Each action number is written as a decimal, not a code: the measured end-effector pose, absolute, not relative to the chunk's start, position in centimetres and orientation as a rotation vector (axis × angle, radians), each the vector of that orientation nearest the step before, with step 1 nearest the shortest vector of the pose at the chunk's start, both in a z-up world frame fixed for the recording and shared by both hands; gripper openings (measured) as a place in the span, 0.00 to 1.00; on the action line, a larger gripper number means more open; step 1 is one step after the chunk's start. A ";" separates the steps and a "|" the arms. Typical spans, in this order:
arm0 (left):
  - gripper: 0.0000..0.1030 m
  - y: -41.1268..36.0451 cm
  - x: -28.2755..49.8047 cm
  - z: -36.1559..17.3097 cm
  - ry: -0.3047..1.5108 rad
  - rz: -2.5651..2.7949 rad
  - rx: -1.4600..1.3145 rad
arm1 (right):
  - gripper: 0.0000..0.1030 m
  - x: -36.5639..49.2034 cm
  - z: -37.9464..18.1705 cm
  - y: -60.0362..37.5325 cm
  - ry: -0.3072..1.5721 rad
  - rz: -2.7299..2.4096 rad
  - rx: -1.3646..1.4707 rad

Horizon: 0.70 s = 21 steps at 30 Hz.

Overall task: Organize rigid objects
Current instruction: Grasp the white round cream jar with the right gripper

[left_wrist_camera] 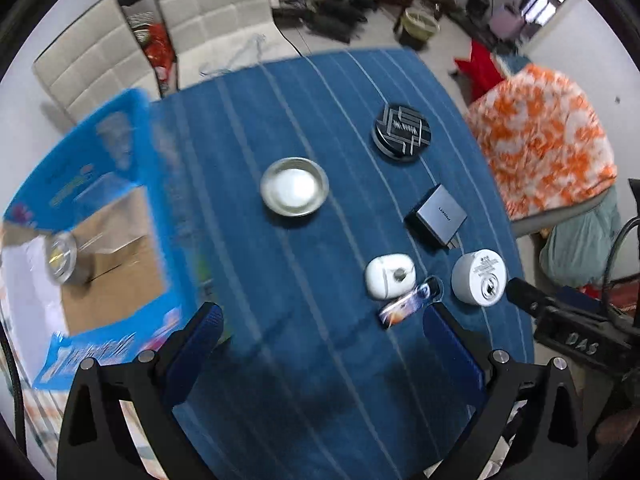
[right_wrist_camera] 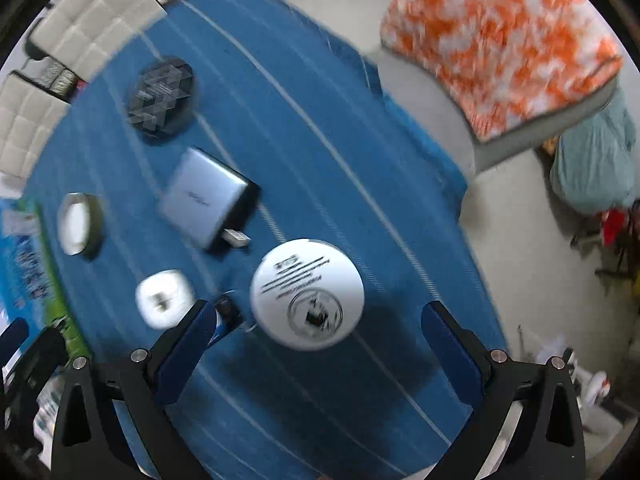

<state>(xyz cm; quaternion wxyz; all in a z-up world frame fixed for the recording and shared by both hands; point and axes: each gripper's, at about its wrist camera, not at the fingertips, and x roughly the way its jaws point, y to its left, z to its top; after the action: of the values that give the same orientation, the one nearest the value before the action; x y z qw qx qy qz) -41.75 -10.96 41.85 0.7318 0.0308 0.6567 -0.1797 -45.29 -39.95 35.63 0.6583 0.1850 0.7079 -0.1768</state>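
While the right hand-held gripper (right_wrist_camera: 316, 320) hangs wide open and empty over the white round tin (right_wrist_camera: 307, 294), the tin sits on the blue-clothed worktop (right_wrist_camera: 360, 152) between its fingers but nearer the left one, so closing from here could knock it sideways rather than pinch it. Just beyond that left finger lie a small dark keyring item (right_wrist_camera: 228, 310) and a white pod-shaped case (right_wrist_camera: 164, 298); a low approach might catch or scatter them. The grey charger (right_wrist_camera: 204, 196) lies ahead. The left hand-held gripper (left_wrist_camera: 320, 328) is also spread wide, holding nothing, with the blue cardboard box (left_wrist_camera: 116, 256) to its left; both views are blurred, which suggests haste and poorer aim
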 end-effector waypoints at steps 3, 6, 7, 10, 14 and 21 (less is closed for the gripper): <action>1.00 -14.1 -40.8 39.5 1.482 -0.384 0.129 | 0.90 -45.3 32.7 -40.5 1.646 -0.382 0.479; 1.00 -15.7 -40.2 37.9 1.509 -0.364 0.156 | 0.70 -45.5 31.3 -40.9 1.659 -0.356 0.509; 1.00 -16.0 -40.1 37.5 1.518 -0.358 0.158 | 0.69 -45.7 31.5 -41.2 1.641 -0.363 0.503; 1.00 -16.8 -39.7 36.5 1.535 -0.345 0.171 | 0.69 -46.2 31.6 -42.6 1.629 -0.394 0.478; 1.00 -18.2 -39.0 35.6 1.550 -0.348 0.179 | 0.69 -46.1 31.4 -45.0 1.655 -0.372 0.480; 0.98 -23.1 -37.9 34.6 1.538 -0.501 0.256 | 0.69 -45.5 31.2 -48.2 1.675 -0.373 0.466</action>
<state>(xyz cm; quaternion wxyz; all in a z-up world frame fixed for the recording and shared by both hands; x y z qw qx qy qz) -37.88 -23.15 34.58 0.6831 0.1140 0.6859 -0.2234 -45.51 -48.21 31.24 0.6301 0.2034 0.7315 -0.1631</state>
